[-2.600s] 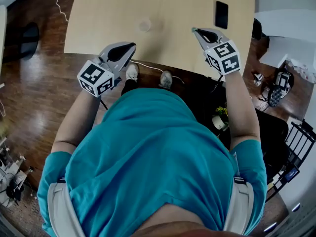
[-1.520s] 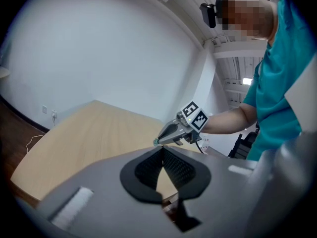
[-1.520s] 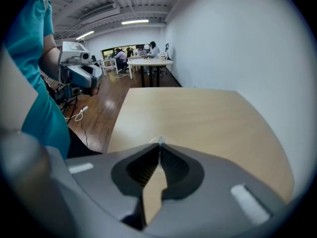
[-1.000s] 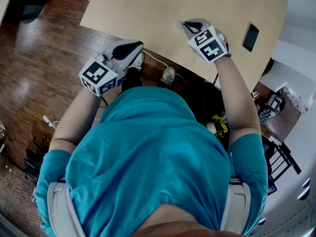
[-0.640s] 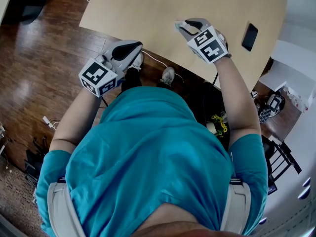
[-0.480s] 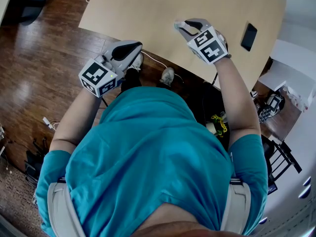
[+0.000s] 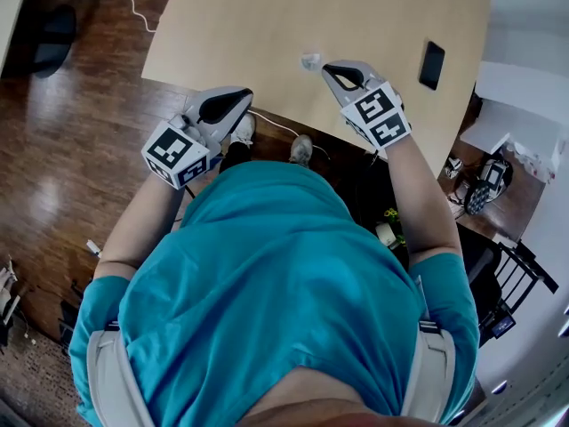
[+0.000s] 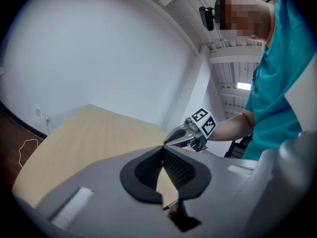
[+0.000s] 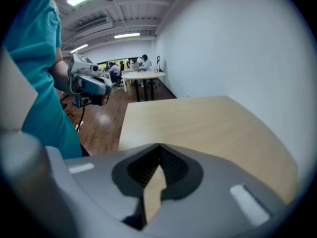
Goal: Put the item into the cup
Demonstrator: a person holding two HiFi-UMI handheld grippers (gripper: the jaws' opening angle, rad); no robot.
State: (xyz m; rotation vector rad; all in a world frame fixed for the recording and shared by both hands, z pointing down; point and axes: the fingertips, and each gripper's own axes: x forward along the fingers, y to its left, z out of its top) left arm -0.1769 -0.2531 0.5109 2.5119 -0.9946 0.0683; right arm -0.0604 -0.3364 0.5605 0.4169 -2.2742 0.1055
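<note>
Head view: cup (image 7: pixel 309 60) stood on table (image 7: pixel 258 16), just beside right gripper (image 7: pixel 331 68); item not discernible. Left gripper view: left gripper (image 8: pixel 162 149) pinched together, empty. Right gripper view: jaws had just closed on nothing; best lifted away without nudging cup.

Head view steeply down; gripper views low over shared table (image 7: pixel 249 25)
</note>
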